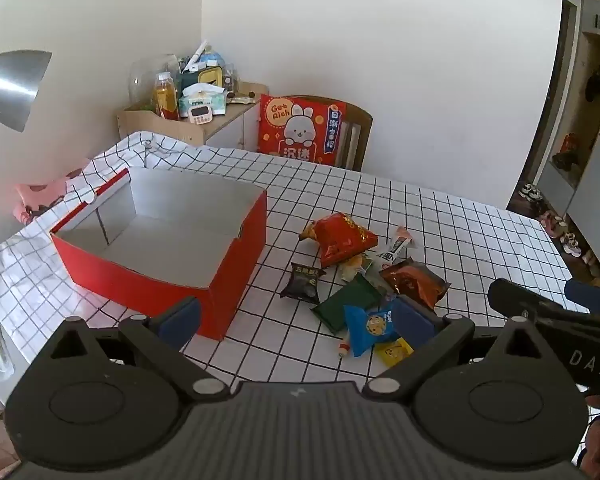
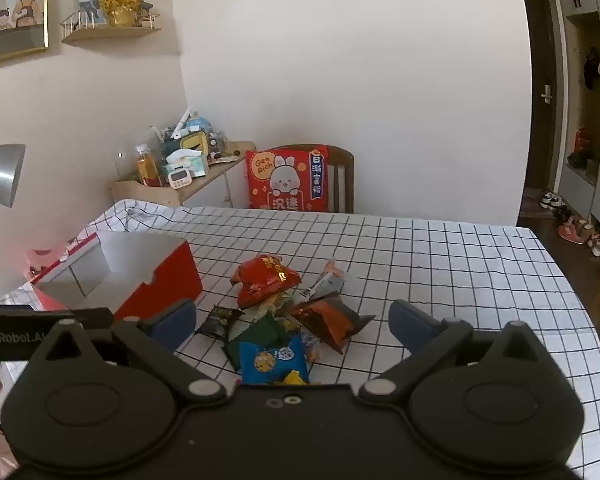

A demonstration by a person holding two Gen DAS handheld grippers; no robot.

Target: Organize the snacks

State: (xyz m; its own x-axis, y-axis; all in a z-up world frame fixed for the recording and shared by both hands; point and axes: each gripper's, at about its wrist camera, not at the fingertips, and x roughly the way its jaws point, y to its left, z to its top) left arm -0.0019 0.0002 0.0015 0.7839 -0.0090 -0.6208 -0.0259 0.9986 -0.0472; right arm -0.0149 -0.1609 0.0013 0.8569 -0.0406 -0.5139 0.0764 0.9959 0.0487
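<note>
Even, soft daylight throughout, moderately bright, no harsh glare. Faint soft shadows beside the open red cardboard box [image 1: 160, 256] and under the heap of foil snack packets [image 2: 284, 320] on the white black-gridded cloth surface [image 1: 440, 216]. Strong fisheye bending at the edges, dark corners. Slight softness overall, mild sheen on foil.

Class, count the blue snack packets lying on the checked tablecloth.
1. A blue cookie packet lies at the near edge of the snack pile, right of the red box. Overlapping packets may hide another.
</note>
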